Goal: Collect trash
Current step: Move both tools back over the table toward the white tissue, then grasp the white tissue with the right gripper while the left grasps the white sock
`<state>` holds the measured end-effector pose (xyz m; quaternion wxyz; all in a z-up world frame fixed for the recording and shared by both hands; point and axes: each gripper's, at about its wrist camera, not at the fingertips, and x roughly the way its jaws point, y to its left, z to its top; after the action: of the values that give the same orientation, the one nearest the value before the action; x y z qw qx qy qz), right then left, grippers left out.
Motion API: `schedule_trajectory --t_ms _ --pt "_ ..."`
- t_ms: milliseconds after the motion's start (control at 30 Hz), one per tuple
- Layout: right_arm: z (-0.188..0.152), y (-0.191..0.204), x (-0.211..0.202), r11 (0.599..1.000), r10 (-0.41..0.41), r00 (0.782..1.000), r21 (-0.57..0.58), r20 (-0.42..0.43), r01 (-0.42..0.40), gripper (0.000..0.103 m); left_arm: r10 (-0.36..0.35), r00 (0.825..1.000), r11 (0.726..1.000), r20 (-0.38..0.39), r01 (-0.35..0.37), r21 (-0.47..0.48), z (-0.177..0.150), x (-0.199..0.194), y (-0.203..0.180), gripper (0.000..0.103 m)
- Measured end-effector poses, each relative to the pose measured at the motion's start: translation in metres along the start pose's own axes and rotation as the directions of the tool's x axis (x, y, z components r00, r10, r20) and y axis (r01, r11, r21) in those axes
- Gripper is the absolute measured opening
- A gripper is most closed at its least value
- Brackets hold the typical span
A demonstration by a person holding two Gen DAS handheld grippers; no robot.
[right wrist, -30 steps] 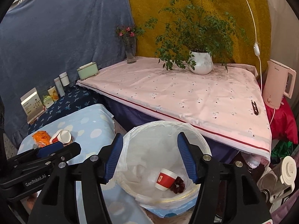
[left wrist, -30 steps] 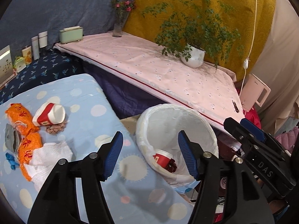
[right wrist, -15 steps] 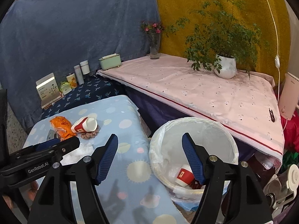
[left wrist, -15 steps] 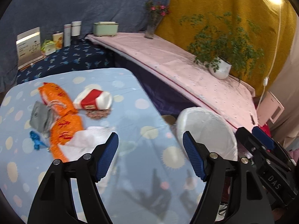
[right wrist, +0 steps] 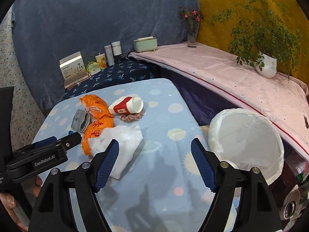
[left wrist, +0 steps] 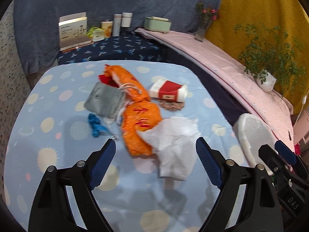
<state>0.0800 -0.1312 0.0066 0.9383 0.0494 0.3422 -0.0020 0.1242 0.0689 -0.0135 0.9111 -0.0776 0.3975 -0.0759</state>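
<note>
Trash lies on the light blue spotted table (left wrist: 58,119): an orange wrapper (left wrist: 139,116), a crumpled white tissue (left wrist: 173,147), a tipped red and white paper cup (left wrist: 168,91) beside brown crumbs (left wrist: 171,105), a grey pouch (left wrist: 103,99) and a blue scrap (left wrist: 94,126). My left gripper (left wrist: 155,154) hovers just short of the tissue and wrapper, jaws opening, nothing between them. My right gripper (right wrist: 154,152) hangs over bare cloth right of the tissue (right wrist: 119,141), jaws opening and empty. The white-lined bin (right wrist: 249,141) stands off the table's right edge.
A pink-covered shelf (right wrist: 231,77) runs behind the bin, carrying a potted plant (right wrist: 266,67), a flower vase (right wrist: 192,36) and a green box (right wrist: 144,44). Tins, bottles and a card box (left wrist: 73,31) stand on the dark blue cloth at the back.
Both grippers swung left from above the bin to over the table, and their jaws spread wider. The trash pile now sits in front of the left gripper; the bin slid to the right.
</note>
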Motion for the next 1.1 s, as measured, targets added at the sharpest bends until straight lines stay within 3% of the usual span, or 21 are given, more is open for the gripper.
schedule_trajectory --t_ms 133,267,667,767,833,933,1100 --pt "-0.007 0.024 0.016 0.999 0.028 0.999 -0.026 -0.037 -0.029 0.073 0.027 1.000 0.999 -0.009 -0.027 -0.030 -0.003 0.004 0.022 0.081" --pt "-0.011 0.042 0.032 0.998 0.049 0.996 -0.038 -0.070 -0.052 0.073 0.055 0.998 0.996 -0.012 -0.056 -0.063 -0.006 0.008 0.043 0.089" --pt "-0.025 0.075 0.091 0.995 0.080 0.980 -0.043 -0.185 -0.090 0.073 0.087 0.995 0.991 -0.042 -0.091 -0.098 -0.011 0.029 0.073 0.089" --pt "-0.026 0.080 0.101 0.994 0.074 0.976 -0.060 -0.203 -0.087 0.062 0.084 0.995 0.991 -0.049 -0.089 -0.100 -0.011 0.034 0.077 0.089" --pt "-0.027 0.080 0.105 0.993 0.082 0.972 -0.064 -0.221 -0.098 0.036 0.081 0.995 0.991 -0.051 -0.086 -0.099 -0.011 0.036 0.078 0.089" --pt "-0.024 0.073 0.104 0.993 0.097 0.970 -0.051 -0.223 -0.111 0.007 0.077 0.995 0.991 -0.061 -0.083 -0.103 -0.011 0.040 0.079 0.089" --pt "-0.006 0.053 0.081 0.995 0.093 0.985 -0.015 -0.146 -0.096 0.005 0.056 0.996 0.993 -0.074 -0.063 -0.100 -0.012 0.046 0.071 0.089"
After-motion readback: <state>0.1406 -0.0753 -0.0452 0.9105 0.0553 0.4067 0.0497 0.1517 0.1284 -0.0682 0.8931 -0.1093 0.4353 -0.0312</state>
